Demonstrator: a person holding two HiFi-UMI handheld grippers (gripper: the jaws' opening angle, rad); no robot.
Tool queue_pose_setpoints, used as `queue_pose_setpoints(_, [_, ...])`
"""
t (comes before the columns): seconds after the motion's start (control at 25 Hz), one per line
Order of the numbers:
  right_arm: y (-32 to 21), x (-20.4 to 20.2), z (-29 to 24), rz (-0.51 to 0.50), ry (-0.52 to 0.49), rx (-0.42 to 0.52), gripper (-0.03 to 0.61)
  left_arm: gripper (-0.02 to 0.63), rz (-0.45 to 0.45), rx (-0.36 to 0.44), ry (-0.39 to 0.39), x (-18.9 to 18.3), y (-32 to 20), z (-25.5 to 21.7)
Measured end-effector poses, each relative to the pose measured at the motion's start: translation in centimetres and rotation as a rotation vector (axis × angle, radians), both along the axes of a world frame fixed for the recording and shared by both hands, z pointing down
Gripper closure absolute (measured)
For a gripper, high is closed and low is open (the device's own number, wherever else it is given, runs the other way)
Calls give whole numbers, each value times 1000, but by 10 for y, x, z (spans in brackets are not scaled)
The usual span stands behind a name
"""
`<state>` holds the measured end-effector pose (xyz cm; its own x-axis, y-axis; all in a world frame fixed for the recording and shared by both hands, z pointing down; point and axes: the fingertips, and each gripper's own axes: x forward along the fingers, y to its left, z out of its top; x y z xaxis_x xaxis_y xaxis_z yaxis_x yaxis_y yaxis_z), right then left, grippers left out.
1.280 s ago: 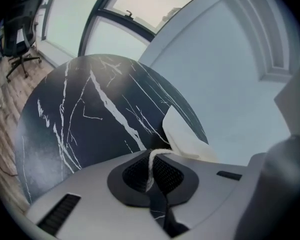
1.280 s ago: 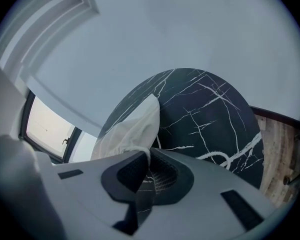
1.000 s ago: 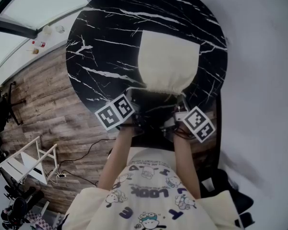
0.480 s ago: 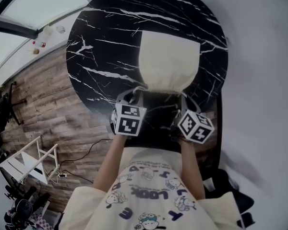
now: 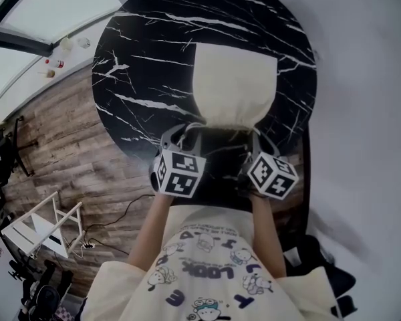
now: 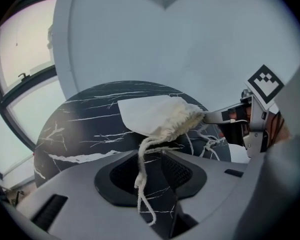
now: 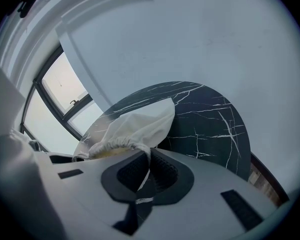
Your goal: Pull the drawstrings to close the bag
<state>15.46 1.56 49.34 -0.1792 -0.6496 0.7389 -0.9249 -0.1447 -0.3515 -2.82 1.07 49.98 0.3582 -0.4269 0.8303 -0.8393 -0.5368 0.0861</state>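
A cream drawstring bag lies flat on the round black marble table, its gathered mouth toward me. My left gripper sits at the mouth's left corner. Its jaws are opening, and the left drawstring hangs loose between the parted pads. My right gripper is at the mouth's right corner. It is shut on the right drawstring, which runs taut from the puckered bag into its pads. The bag and the right gripper both show in the left gripper view.
The table's near edge lies just under both grippers. Wooden floor with a white rack and a cable is to my left. A pale wall is on the right, and a window stands beyond the table.
Both grippers have rolled upright and shifted slightly toward the bag's mouth. The left one's marker cube has then dropped a little toward me. The bag has stayed in place.
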Motion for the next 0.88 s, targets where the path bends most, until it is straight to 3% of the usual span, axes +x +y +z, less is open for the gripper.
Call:
queue_pose_setpoints(0.2, [-1,0,-1,4,4,4,560,443,40,42,-92,-3,-1,-2])
queue_pose_setpoints(0.24, [0,0,-1,6,2,5,560,482,29,52,-106,-6,-3,-2])
queue_pose_setpoints(0.28, [0,0,-1,8,-1,5,560,561,9,65,-113,-10,-5,-4])
queue_pose_setpoints(0.32, [0,-1,-1,9,-2,5,560,561,-15,75,-110,-13,-8,-6])
queue_pose_setpoints(0.6, [3,2,0,33,27,-17,560,569,-213,46,1,-26,-18,-11])
queue_pose_setpoints(0.88, [4,2,2,94,-14,-36,560,571,-424,-108,180,-32,-17,12])
